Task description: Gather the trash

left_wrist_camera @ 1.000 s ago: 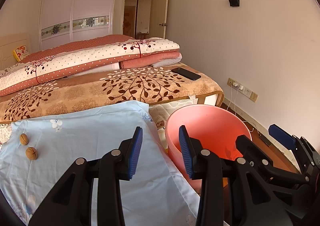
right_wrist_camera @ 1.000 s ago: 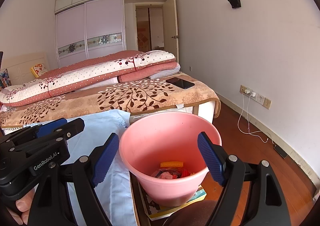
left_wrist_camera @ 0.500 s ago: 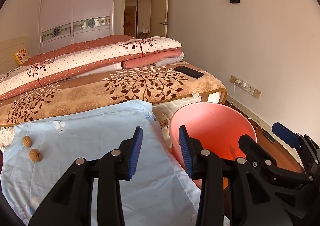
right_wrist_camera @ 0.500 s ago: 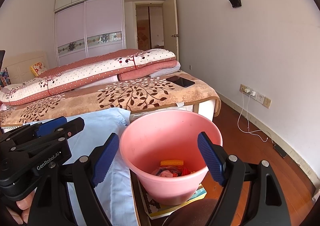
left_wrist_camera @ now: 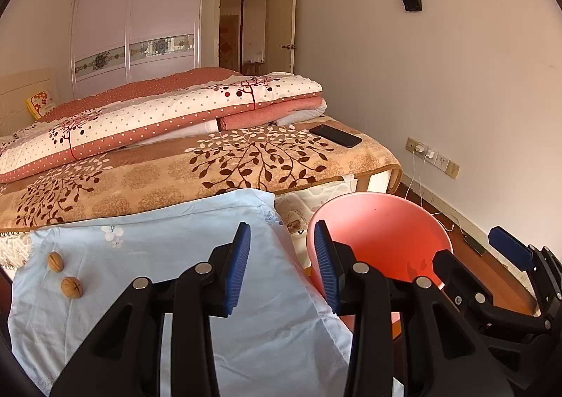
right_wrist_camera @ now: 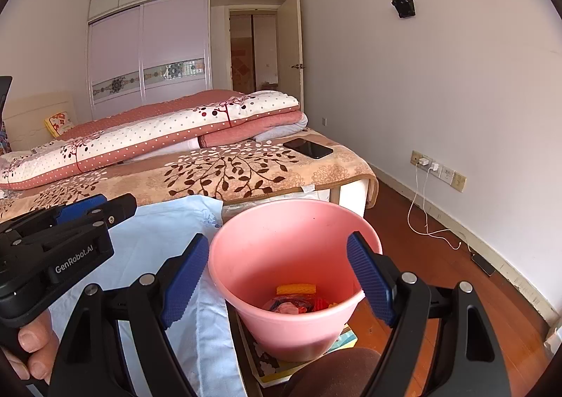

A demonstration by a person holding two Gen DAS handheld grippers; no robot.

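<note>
A pink bucket (right_wrist_camera: 295,256) stands beside the bed on a book, with colourful trash (right_wrist_camera: 298,298) at its bottom. It also shows in the left wrist view (left_wrist_camera: 379,232). Two walnuts (left_wrist_camera: 66,274) lie on a light blue cloth (left_wrist_camera: 168,256) at the left. My left gripper (left_wrist_camera: 282,263) is open and empty, above the cloth's right edge next to the bucket. My right gripper (right_wrist_camera: 277,277) is open wide and empty, its fingers either side of the bucket's rim. The right gripper's body shows in the left wrist view (left_wrist_camera: 505,277).
A bed with a brown leaf blanket (left_wrist_camera: 228,165) and folded quilts (left_wrist_camera: 158,119) fills the middle. A black phone (right_wrist_camera: 308,148) lies on its far corner. A white wall with sockets and charging cable (right_wrist_camera: 428,200) runs along the right, over wooden floor (right_wrist_camera: 456,284).
Both views have risen and drawn back slightly, so the bucket and cloth sit lower in view. Both grippers stay open and empty.
</note>
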